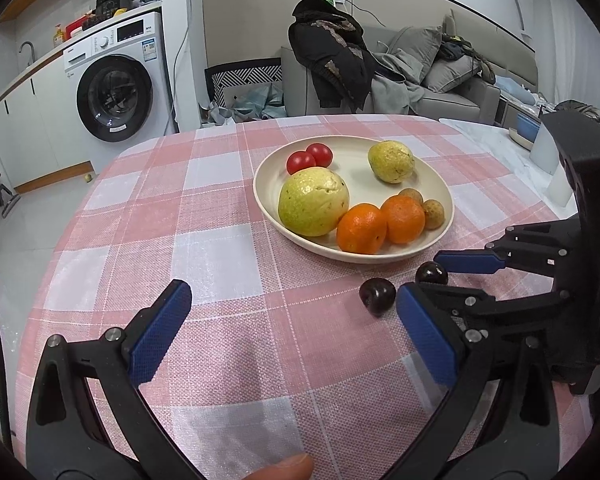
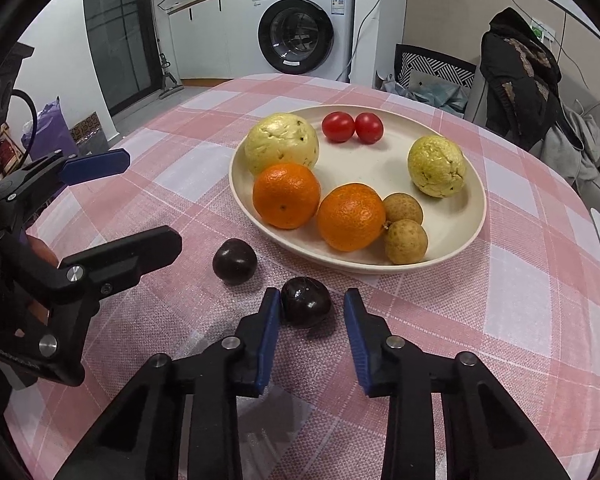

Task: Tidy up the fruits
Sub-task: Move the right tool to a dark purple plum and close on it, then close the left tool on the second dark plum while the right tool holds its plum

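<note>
I've got my right gripper (image 2: 312, 312) down on the table (image 2: 520, 320), jaws narrowed around the near dark plum (image 2: 306, 300) just short of the plate (image 2: 460, 236) but not pinching, left gripper (image 1: 288, 328) spread wide; round, no clear long axis, it could squirt sideways.

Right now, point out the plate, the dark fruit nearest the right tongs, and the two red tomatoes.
plate (image 2: 466, 216): right wrist view, bare inner floor.
dark fruit (image 2: 306, 301): right wrist view, top surface.
red tomatoes (image 2: 352, 127): right wrist view, where the pair meet.
</note>
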### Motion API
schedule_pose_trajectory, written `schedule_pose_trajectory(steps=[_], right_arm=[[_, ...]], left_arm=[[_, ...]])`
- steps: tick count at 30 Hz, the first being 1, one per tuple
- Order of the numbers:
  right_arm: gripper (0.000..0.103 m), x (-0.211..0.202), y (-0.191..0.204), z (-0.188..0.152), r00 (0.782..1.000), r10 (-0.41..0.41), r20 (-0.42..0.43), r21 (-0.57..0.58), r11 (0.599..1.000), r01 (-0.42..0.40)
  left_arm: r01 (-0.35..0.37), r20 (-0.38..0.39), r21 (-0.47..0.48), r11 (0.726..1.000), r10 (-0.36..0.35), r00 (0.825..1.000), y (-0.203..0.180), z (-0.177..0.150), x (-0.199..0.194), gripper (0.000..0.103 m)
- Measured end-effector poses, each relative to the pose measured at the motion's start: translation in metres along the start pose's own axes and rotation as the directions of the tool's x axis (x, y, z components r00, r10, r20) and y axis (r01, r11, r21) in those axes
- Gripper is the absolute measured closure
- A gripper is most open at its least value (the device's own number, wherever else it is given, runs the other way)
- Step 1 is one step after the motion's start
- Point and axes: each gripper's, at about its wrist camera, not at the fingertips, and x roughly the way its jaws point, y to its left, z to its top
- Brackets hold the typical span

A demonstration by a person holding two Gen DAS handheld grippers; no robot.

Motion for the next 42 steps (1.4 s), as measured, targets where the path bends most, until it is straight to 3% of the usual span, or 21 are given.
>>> schedule_pose_trajectory(steps=[4, 11, 17, 24, 29, 32, 34, 37, 42], right_arm=[[0.078, -0.002, 0.000, 0.001, 1.000, 0.005, 0.013, -0.001, 1.000, -0.005], [0.078, -0.009, 0.002, -0.002, 1.000, -0.003, 0.025, -0.021, 1.000, 0.004], [0.078, -0.029, -0.002, -0.003, 0.996, 0.020, 0.086, -0.006, 1.000, -0.020], [0.078, -0.047, -0.011, 0.001, 0.984, 0.018, 0.178, 0.041, 0.999, -0.026], [0.078, -0.049, -0.014, 0.002, 0.981, 0.003, 0.194, 0.062, 0.998, -0.016], [0.078, -0.050, -0.015, 0.002, 0.981, 0.003, 0.196, 0.066, 0.998, -0.017], [0.078, -0.049, -0.016, 0.002, 0.981, 0.000, 0.194, 0.067, 0.998, -0.013], [0.078, -0.048, -0.016, 0.002, 0.982, -0.004, 0.188, 0.069, 0.998, -0.009], [0.078, -0.049, -0.017, 0.002, 0.981, -0.007, 0.192, 0.070, 0.998, -0.007]], left_arm=[[0.003, -0.003, -0.003, 1.000, -0.003, 1.000, 0.000, 0.000, 0.001, 0.001], [0.003, -0.004, -0.002, 1.000, -0.003, 1.000, -0.001, -0.001, 0.001, 0.001], [0.012, -0.014, -0.004, 1.000, -0.012, 1.000, -0.001, -0.002, 0.004, 0.001], [0.031, -0.065, 0.043, 0.999, -0.028, 0.997, -0.012, -0.004, 0.013, 0.001], [0.090, -0.120, 0.059, 0.994, -0.082, 0.989, -0.020, -0.005, 0.022, 0.003], [0.108, -0.131, 0.083, 0.991, -0.097, 0.987, -0.027, -0.004, 0.025, 0.010], [0.130, -0.157, 0.084, 0.988, -0.115, 0.981, -0.030, -0.003, 0.030, 0.025], [0.133, -0.177, 0.101, 0.986, -0.114, 0.978, -0.036, -0.002, 0.036, 0.035], [0.138, -0.164, 0.135, 0.981, -0.115, 0.980, -0.045, 0.002, 0.037, 0.041]])
